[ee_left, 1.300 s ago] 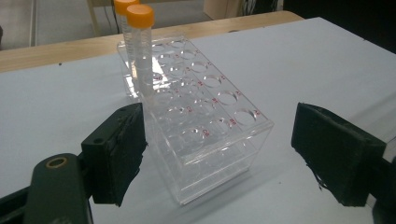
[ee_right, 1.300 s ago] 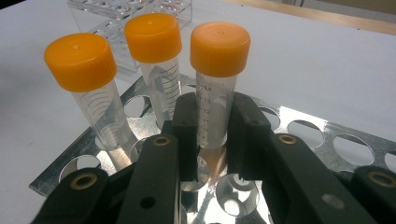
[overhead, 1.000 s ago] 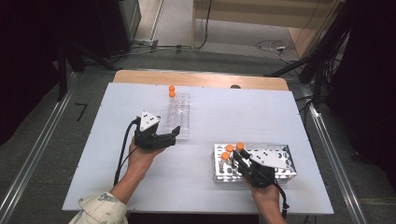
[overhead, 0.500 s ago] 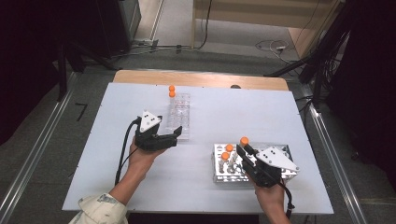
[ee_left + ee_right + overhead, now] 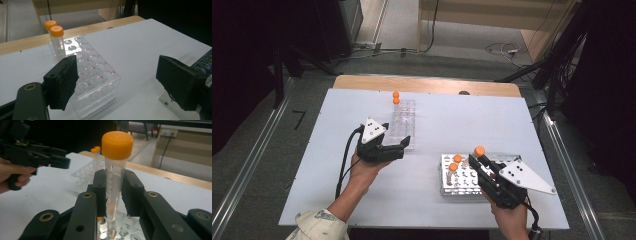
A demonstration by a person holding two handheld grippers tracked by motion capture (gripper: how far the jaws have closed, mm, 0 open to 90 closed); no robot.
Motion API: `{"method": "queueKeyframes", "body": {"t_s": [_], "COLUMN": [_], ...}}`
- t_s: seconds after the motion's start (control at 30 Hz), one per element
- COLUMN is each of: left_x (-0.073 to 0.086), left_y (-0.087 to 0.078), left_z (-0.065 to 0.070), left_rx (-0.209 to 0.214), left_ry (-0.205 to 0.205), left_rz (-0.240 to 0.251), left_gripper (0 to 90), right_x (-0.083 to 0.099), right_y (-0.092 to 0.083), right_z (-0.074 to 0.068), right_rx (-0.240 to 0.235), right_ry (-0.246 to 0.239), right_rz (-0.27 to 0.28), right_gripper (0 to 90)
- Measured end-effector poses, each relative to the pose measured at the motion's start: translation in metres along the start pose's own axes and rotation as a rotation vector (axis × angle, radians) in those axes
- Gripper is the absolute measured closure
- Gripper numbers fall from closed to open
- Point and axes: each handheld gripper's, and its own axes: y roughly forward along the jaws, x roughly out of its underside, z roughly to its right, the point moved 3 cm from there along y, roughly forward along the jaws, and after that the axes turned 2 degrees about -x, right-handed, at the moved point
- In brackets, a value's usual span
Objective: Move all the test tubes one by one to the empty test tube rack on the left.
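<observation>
The right tool (image 5: 113, 195), at the lower right of the high view, is clenched on an orange-capped tube (image 5: 115, 170) held upright above the metal rack (image 5: 452, 182) on the table (image 5: 492, 120). At centre left, the left tool (image 5: 404, 145) is released, jaws wide apart, just beside the clear rack (image 5: 92, 80)

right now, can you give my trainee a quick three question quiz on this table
1. What does the right tool grip?
2. True or false: the clear rack holds two orange-capped tubes.
3. Are the left tool's jaws open or shut?

Key:
1. An orange-capped tube, held upright above the metal rack.
2. True; both stand at its far end.
3. Open, with nothing between them.
</observation>
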Motion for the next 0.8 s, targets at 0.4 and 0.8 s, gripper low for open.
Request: {"method": "queueKeyframes", "body": {"t_s": [0.4,0.8], "left_x": [-0.003,-0.005], "left_y": [-0.003,-0.007], "left_z": [0.001,0.002], "left_rx": [0.008,0.013], "left_ry": [-0.012,-0.023], "left_rz": [0.014,0.016], "left_gripper": [18.8,18.9], "right_x": [-0.001,0.012], "right_y": [0.016,0.053], "right_z": [-0.028,-0.049], "right_rx": [-0.102,-0.170], "right_ry": [-0.015,-0.036], "right_rz": [-0.014,-0.076], "right_gripper": [72.1,72.2]}}
